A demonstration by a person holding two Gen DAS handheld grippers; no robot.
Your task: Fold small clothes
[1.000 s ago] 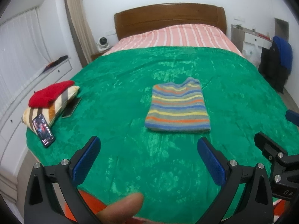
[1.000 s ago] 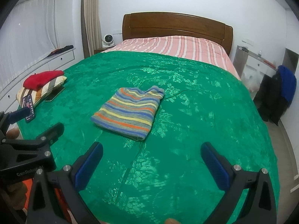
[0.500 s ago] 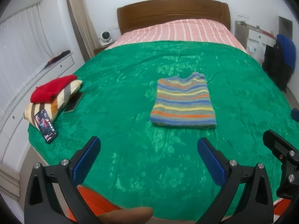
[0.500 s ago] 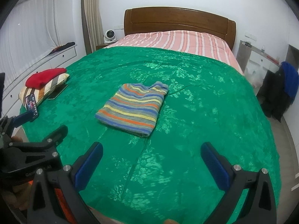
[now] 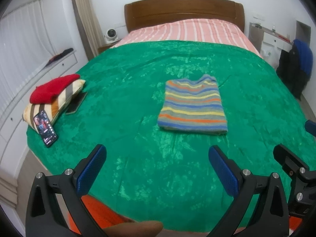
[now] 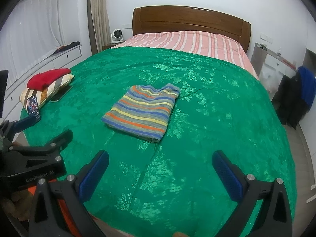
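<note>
Lying flat near the middle of the green patterned bedspread (image 5: 126,90), the folded knit sweater with blue, yellow, orange and grey stripes (image 5: 192,106) forms a neat rectangle, its neckline toward the wooden headboard (image 5: 183,9) and its folded edge toward the cameras. The left hand-held gripper (image 5: 157,169) and the right hand-held gripper (image 6: 160,174) both hang over the bed's near edge, blue-padded fingers spread wide apart, well short of the sweater.

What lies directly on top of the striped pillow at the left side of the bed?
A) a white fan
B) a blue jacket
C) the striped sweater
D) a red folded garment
D: the red folded garment rests on the striped pillow, while the striped sweater lies apart on the green blanket.
</note>
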